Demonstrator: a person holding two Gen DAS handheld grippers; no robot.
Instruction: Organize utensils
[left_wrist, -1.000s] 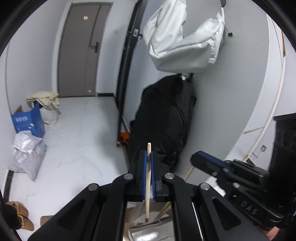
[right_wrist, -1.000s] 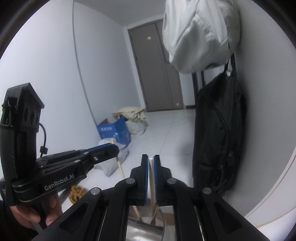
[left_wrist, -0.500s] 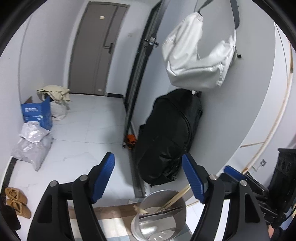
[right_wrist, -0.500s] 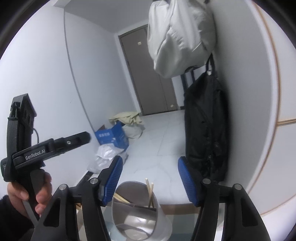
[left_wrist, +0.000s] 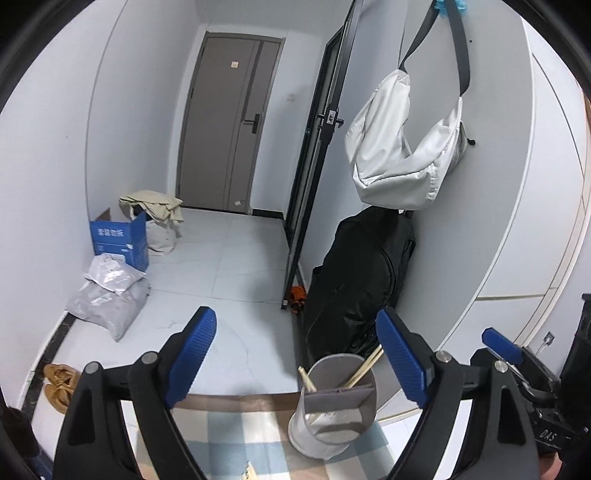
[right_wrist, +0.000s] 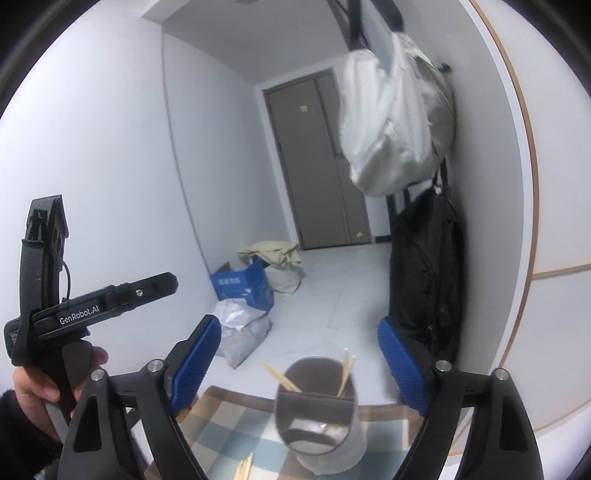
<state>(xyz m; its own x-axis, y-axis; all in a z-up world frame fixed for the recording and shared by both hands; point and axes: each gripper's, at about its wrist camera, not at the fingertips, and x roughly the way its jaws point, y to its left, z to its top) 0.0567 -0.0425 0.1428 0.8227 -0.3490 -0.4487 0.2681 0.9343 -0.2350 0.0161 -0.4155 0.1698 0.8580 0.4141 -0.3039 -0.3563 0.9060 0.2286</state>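
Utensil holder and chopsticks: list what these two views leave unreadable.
- Utensil holder: its base, in both views, lies behind its own wall.
- Chopsticks: lower ends sunk behind the divider; right wrist view is blurred, so no count.
- Loose sticks on the checked cloth: cut off by the bottom edge.

A utensil holder (left_wrist: 334, 406) stands on a checked cloth (left_wrist: 236, 428), with chopsticks (left_wrist: 360, 369) leaning in its compartments. Behind it a backpack (left_wrist: 354, 291) rests against the wall, under a hanging bag (left_wrist: 399, 162). A box (left_wrist: 120, 240) and sacks (left_wrist: 107, 295) sit on the floor to the left.
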